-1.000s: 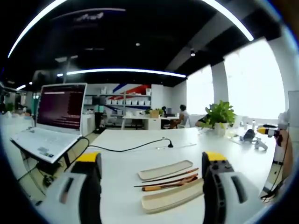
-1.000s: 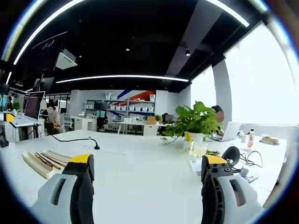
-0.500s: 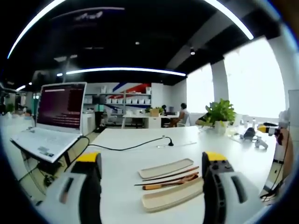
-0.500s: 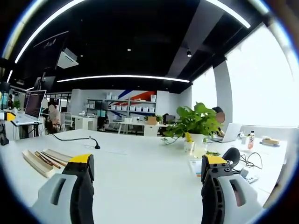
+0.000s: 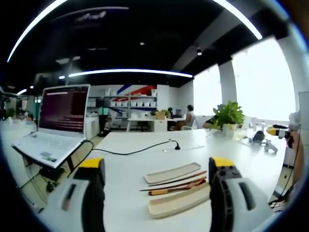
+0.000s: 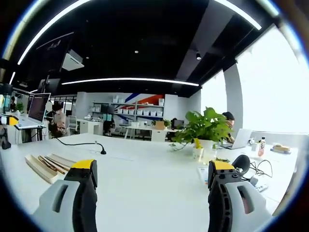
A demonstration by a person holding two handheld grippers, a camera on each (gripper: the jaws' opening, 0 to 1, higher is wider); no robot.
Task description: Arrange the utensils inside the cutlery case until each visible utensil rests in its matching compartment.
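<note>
- Left gripper [image 5: 157, 166]: its yellow-tipped fingers [image 5: 91, 164] rise from the bottom of the left gripper view, spread wide and released, nothing between them.
- Between those fingers, lower centre of the frame, the cutlery case [image 5: 179, 203] lies on the white bench [image 5: 130, 150] as a long beige tray, with its flat lid [image 5: 172, 173] lying apart, further up the frame.
- In the gap between tray and lid lie a wooden-handled utensil [image 5: 176, 188] and thin dark chopsticks [image 5: 174, 181] (loose on the bench, not in a compartment).
- Right gripper [image 6: 151, 169]: fingers [image 6: 220, 169] likewise parted and empty, over bare bench.
- In the right gripper view the case sits at the left edge, well apart from the fingers.
- Further out: a black cable [image 5: 140, 151] crosses the bench; an open laptop [image 5: 53, 123] stands at upper left of the left gripper view; a potted plant [image 6: 205, 133] sits right of centre in the right gripper view.
</note>
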